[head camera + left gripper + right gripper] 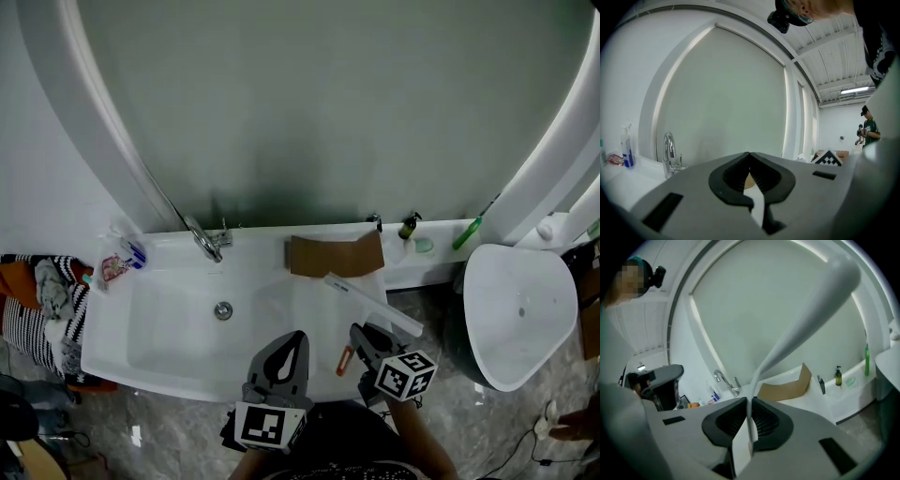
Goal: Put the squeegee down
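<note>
My right gripper (364,336) is shut on the squeegee (375,305), low over the front right part of the white tub (178,361). The squeegee's long white blade lies slantwise above the tub's right end, and an orange piece (345,360) shows just left of the jaws. In the right gripper view the white squeegee (806,319) runs from between the jaws of the right gripper (750,401) up to the top right. My left gripper (296,339) hovers at the tub's front rim, shut with nothing in it; in its own view the left gripper (749,154) has its tips meeting.
A chrome faucet (206,239) and drain (223,310) sit at the tub's left half. Folded cardboard (335,255) rests on the back ledge, with a dark pump bottle (409,226) and a green bottle (467,233) to its right. A white bowl (520,314) stands right; striped cloth (37,309) lies left.
</note>
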The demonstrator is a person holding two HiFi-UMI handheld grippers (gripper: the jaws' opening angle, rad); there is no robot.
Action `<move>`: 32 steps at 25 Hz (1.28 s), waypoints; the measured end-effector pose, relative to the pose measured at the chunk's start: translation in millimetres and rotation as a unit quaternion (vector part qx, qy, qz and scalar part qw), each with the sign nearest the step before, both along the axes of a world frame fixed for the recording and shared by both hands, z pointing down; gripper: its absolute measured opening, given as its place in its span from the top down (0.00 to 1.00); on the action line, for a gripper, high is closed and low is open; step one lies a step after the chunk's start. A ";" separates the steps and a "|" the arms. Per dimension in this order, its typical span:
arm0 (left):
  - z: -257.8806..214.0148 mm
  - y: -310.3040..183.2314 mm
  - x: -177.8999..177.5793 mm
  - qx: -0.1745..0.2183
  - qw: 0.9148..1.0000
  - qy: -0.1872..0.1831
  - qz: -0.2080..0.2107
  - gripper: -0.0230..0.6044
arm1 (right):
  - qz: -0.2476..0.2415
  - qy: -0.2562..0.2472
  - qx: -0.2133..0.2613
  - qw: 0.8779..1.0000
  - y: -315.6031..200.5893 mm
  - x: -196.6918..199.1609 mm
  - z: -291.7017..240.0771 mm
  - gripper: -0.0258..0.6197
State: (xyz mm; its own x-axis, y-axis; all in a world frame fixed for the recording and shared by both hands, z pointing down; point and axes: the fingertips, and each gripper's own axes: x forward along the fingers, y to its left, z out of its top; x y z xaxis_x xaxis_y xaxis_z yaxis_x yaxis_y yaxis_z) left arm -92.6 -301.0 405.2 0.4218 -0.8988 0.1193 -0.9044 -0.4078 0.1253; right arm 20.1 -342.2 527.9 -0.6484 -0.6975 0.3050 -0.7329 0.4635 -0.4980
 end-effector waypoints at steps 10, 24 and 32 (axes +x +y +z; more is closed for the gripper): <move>-2.6 -33.1 13.1 0.001 1.000 0.006 -0.022 0.96 | 0.003 -0.087 -0.152 0.984 -57.8 14.1 83.7 0.88; 2.7 -63.0 20.4 -0.009 0.999 0.014 -0.033 0.96 | 0.004 -0.092 -0.249 0.964 -68.4 21.7 134.4 0.86; 2.8 -68.9 21.5 -0.011 0.999 0.016 -0.035 0.96 | -0.001 -0.080 -0.237 0.968 -69.7 21.7 134.3 0.85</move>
State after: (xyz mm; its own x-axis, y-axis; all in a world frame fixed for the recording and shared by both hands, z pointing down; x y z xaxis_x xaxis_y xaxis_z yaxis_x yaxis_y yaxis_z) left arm -71.2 -369.8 408.1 0.3627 -0.9231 0.1280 -0.9258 -0.3413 0.1624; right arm 41.9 -411.9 662.2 -0.7154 -0.5021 0.4859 -0.6279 0.1568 -0.7624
